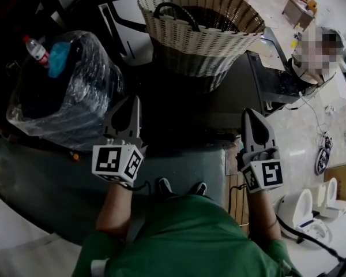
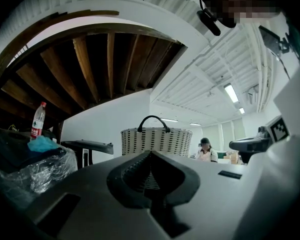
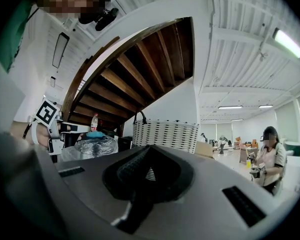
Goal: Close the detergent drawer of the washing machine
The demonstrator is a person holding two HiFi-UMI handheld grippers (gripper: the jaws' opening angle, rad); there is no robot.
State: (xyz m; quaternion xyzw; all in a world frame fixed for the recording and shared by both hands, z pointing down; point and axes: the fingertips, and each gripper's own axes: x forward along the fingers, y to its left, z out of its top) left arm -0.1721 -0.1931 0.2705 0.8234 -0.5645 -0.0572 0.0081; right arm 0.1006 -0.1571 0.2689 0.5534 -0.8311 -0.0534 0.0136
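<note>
- Detergent drawer: no view shows it plainly. Ahead of the grippers is a dark, flat-topped unit with a dull grey-blue front, and I cannot tell whether it is the washing machine.
- On that dark top, far and centre, stands a round wicker laundry basket. It is woven in pale and dark bands and has two black loop handles.
- To the left sits a bulky dark bundle wrapped in crinkled, glossy clear film. A teal cloth and a clear plastic bottle with a red cap and label rest on it.
- The room is an open hall with a pale, shiny tiled floor to the right. Overhead are the brown wooden ribs of a curved stair underside and a white ribbed ceiling with strip lights.
- A seated person is at the far right, beside a desk.
- The left gripper is held upright near the bundle. Its ridged black pads are pressed together at the tip, with nothing between them.
- The right gripper is well apart to the right. Its jaws are likewise closed on nothing.
- The wearer's green shirt fills the near edge.
</note>
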